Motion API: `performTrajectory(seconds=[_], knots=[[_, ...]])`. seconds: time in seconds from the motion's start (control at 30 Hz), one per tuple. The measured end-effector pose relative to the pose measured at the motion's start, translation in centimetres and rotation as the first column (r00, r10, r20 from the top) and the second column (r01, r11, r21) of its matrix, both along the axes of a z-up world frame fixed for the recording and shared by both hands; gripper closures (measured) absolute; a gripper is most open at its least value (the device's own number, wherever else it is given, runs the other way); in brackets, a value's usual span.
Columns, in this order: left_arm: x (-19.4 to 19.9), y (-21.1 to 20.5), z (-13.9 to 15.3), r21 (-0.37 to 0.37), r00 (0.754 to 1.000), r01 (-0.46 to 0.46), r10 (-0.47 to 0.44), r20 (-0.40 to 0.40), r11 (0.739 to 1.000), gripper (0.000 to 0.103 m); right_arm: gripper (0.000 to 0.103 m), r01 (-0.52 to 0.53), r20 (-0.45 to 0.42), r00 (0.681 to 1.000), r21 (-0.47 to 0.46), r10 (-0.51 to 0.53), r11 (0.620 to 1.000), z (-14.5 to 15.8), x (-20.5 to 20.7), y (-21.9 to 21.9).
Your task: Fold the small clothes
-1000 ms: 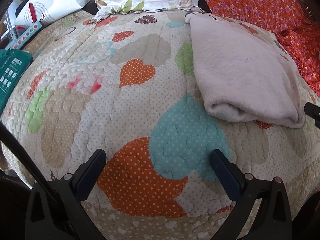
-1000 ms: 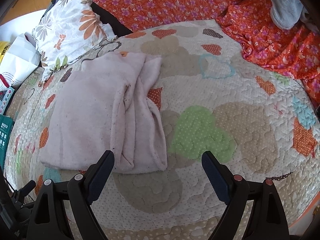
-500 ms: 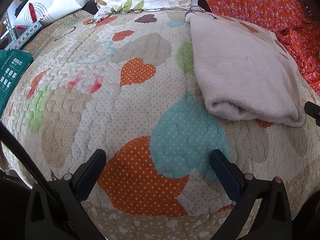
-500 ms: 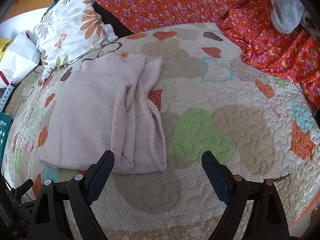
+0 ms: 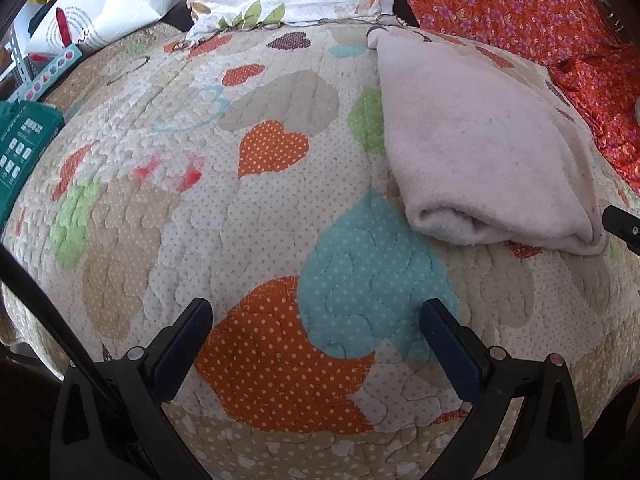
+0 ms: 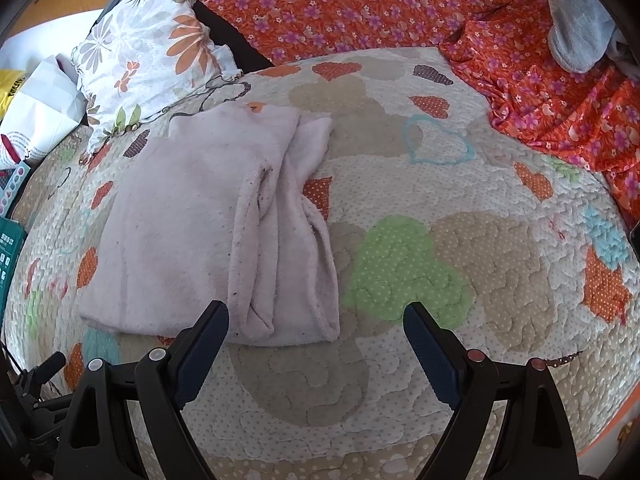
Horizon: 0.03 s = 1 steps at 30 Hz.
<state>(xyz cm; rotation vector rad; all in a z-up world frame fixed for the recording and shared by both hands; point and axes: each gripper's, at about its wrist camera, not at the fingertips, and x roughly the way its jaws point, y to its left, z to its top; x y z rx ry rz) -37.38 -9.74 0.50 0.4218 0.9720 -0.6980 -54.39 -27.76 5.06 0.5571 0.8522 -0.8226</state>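
Here the folded garment (image 6: 216, 232) lies on the quilt (image 6: 460, 272). Both the left gripper (image 5: 316, 316) and the right gripper (image 6: 316, 320) gape wide, empty. Only the right view shows a grey sock (image 6: 576, 24) beyond the garment, on the orange sheet (image 6: 360, 4).

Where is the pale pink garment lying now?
The pale pink garment lies folded on the heart quilt, left in the right wrist view, just below the floral pillow.

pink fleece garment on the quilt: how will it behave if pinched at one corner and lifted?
The pink garment is probably floppy: it lies in soft, rounded folds. Lifted by one corner, it would likely unfold, since the layers look merely stacked. It seems unlikely to slip, as the fuzzy nap should grip the pads and drag on the quilt.
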Motion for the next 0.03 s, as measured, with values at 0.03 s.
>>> performTrajectory(seconds=[0.03], knots=[[-0.03,-0.04,0.16,-0.001,1.000,0.005,-0.005,0.005,1.000,0.000,0.011,0.001,-0.001,1.000,-0.002,-0.001,1.000,0.01,-0.02,0.01]])
